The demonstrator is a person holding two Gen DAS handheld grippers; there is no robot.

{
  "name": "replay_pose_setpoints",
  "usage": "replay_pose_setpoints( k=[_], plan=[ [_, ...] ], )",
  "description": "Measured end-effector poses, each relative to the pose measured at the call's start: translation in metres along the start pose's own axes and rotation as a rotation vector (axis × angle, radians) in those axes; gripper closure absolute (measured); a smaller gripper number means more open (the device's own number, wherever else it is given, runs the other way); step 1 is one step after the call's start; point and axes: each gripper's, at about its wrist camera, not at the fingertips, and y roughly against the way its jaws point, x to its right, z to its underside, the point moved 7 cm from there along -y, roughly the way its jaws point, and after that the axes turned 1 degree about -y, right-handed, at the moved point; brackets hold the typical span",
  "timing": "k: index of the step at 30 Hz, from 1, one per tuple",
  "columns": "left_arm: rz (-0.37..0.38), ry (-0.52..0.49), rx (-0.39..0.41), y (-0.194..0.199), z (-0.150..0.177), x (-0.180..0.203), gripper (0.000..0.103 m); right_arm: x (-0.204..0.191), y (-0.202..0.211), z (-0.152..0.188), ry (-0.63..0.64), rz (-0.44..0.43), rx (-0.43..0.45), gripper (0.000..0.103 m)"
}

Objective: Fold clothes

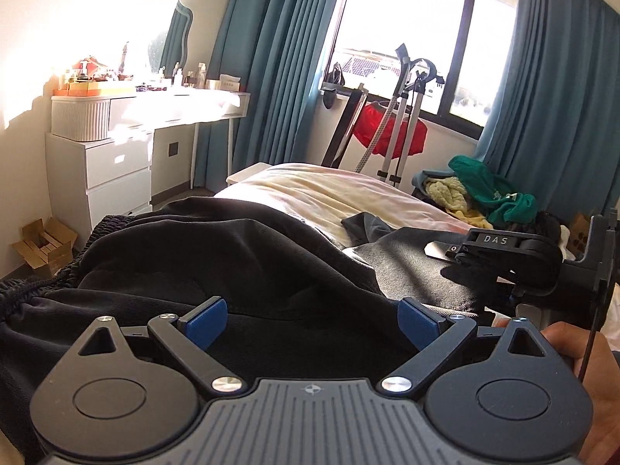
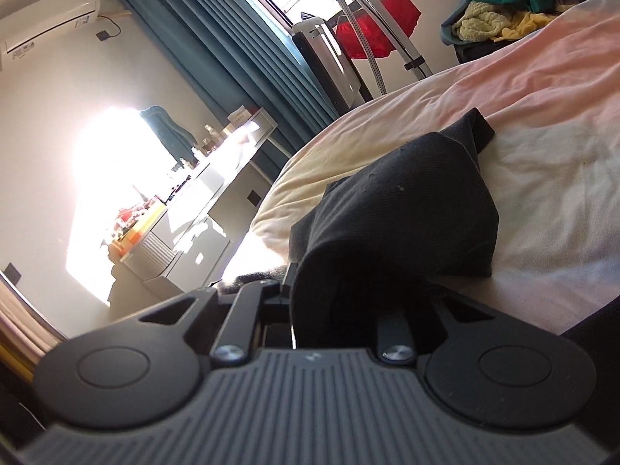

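Note:
Black pants [image 1: 217,263] with an elastic waistband lie bunched on the bed, filling the near part of the left wrist view. My left gripper [image 1: 312,323] is open just above the black cloth, its blue pads [image 1: 205,323] spread wide and holding nothing. My right gripper [image 1: 503,255] shows at the right of that view, low over the pants. In the right wrist view it [image 2: 348,290] is shut on a fold of the black pants [image 2: 399,209], and the cloth drapes over and hides its fingertips.
The bed has a cream and pink sheet [image 1: 329,193]. A pile of green and yellow clothes [image 1: 484,193] sits at the far right. A white dresser [image 1: 116,162], teal curtains [image 1: 271,58] and a metal stand [image 1: 403,124] with a red cloth stand beyond the bed.

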Motion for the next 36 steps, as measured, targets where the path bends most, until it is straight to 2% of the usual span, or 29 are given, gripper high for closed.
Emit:
replay_pose_setpoints(
  k=[2,4,7,11,13,16,20,23,25,29,31,36],
  plan=[
    [0.004,-0.006,0.002,0.000,0.000,0.002,0.006,-0.004,0.014,0.001,0.008,-0.029,-0.003,0.030],
    [0.011,-0.015,-0.002,0.001,0.003,0.005,0.006,-0.007,0.035,0.001,0.032,-0.057,0.010,0.018],
    [0.020,-0.036,-0.014,0.000,0.008,0.013,0.006,-0.001,0.063,0.001,0.075,-0.059,0.006,0.019],
    [0.024,-0.054,-0.031,-0.001,0.017,0.022,0.006,0.032,0.095,-0.001,0.056,-0.032,0.044,0.019],
    [0.023,-0.058,-0.038,-0.002,0.019,0.025,0.006,0.058,0.106,-0.003,0.001,-0.019,0.081,0.018],
    [0.011,-0.060,-0.044,-0.006,0.022,0.028,0.006,0.099,0.114,-0.003,-0.175,-0.006,0.140,0.018],
    [-0.004,-0.076,-0.058,-0.013,0.027,0.029,0.006,0.136,0.111,-0.002,-0.340,0.037,0.174,0.036],
    [-0.001,-0.075,-0.072,-0.018,0.029,0.031,0.006,0.147,0.101,-0.002,-0.383,0.039,0.163,0.050],
    [-0.001,-0.081,-0.075,-0.020,0.030,0.033,0.006,0.149,0.091,-0.001,-0.396,0.028,0.155,0.051],
    [0.000,-0.090,-0.079,-0.022,0.033,0.034,0.006,0.135,0.062,-0.006,-0.358,-0.010,0.122,0.050],
    [-0.007,-0.094,-0.071,-0.023,0.031,0.033,0.006,0.118,0.046,-0.006,-0.298,-0.047,0.090,0.044],
    [-0.027,-0.082,-0.050,-0.023,0.024,0.027,0.006,0.055,0.022,0.016,-0.038,-0.140,-0.003,0.044]
  ],
)
